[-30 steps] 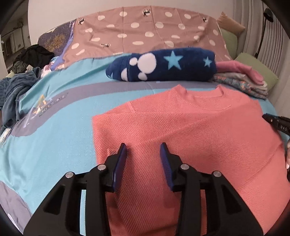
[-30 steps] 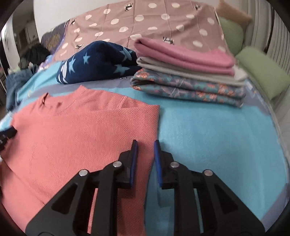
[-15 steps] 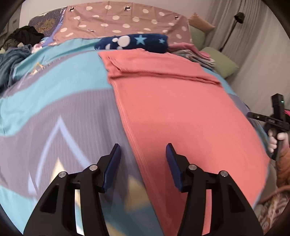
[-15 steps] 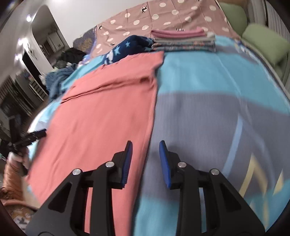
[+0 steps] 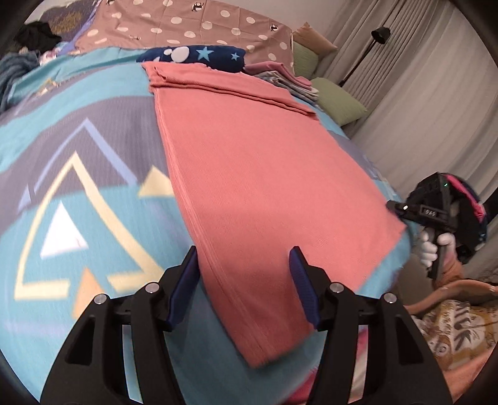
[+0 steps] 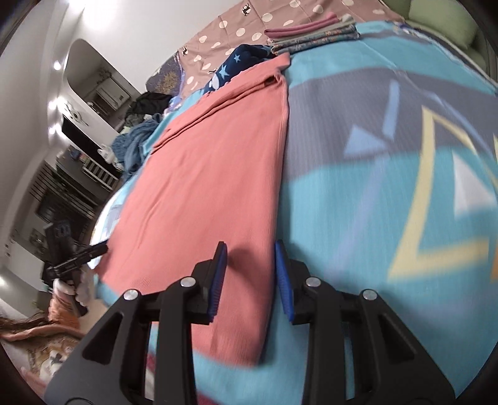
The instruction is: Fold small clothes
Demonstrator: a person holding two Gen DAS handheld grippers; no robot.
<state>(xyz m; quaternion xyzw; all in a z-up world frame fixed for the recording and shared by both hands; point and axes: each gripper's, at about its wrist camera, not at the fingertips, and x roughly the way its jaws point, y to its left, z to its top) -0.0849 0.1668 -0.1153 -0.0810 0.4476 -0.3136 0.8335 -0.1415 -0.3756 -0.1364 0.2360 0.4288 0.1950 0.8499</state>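
Between left gripper (image 5: 243, 286) jaws: near-left corner of pink garment (image 5: 264, 187).

Coral knit top (image 5: 264, 174) — flat, sleeves folded in

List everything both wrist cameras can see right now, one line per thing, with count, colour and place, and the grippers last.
Garment: one, coral pink, flat on the bed, sleeves folded in, hem nearest the grippers.
Bedspread: one, turquoise and grey with triangles, under the garment.
Star blanket: one, navy with stars, beyond the collar.
Folded stack: one pile, pink, grey and floral, far end of the bed.
Dotted cover: one, brown with white dots, at the head.
Green pillows: two, far right side.
Dark clothes heap: one, far left edge.
Left gripper: open, over the hem's left corner.
Right gripper: open, over the hem's right corner.
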